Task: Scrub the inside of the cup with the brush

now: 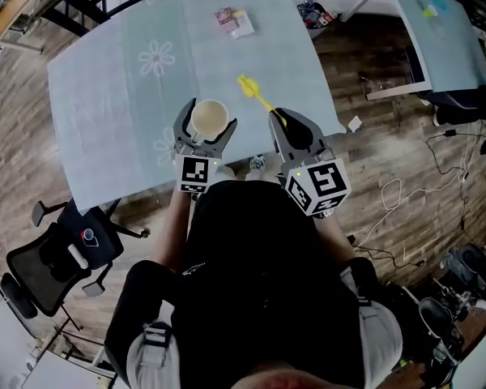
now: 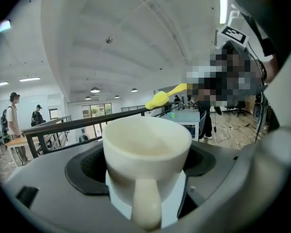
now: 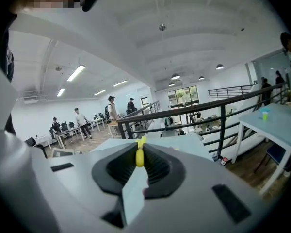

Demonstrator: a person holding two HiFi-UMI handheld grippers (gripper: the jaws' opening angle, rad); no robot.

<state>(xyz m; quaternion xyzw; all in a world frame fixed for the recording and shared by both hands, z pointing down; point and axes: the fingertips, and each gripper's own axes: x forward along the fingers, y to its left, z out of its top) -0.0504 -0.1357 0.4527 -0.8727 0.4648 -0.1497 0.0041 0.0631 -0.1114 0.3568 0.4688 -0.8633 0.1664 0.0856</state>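
Note:
My left gripper [image 1: 206,130] is shut on a cream cup [image 1: 209,118], held upright above the table's near edge with its mouth facing up. In the left gripper view the cup [image 2: 146,152] fills the jaws, its handle toward the camera and its inside bare. My right gripper [image 1: 292,125] is shut on the handle of a yellow brush [image 1: 255,92], whose head points away to the upper left, a short way right of the cup. The brush handle [image 3: 139,156] is pinched end-on in the right gripper view. The brush head [image 2: 159,99] shows beyond the cup's rim.
The pale blue table [image 1: 121,104] carries a flower print and a small pink and white packet [image 1: 234,22] at its far side. A black office chair [image 1: 61,254] stands at the lower left. A second table [image 1: 437,23] and floor cables [image 1: 405,193] lie to the right.

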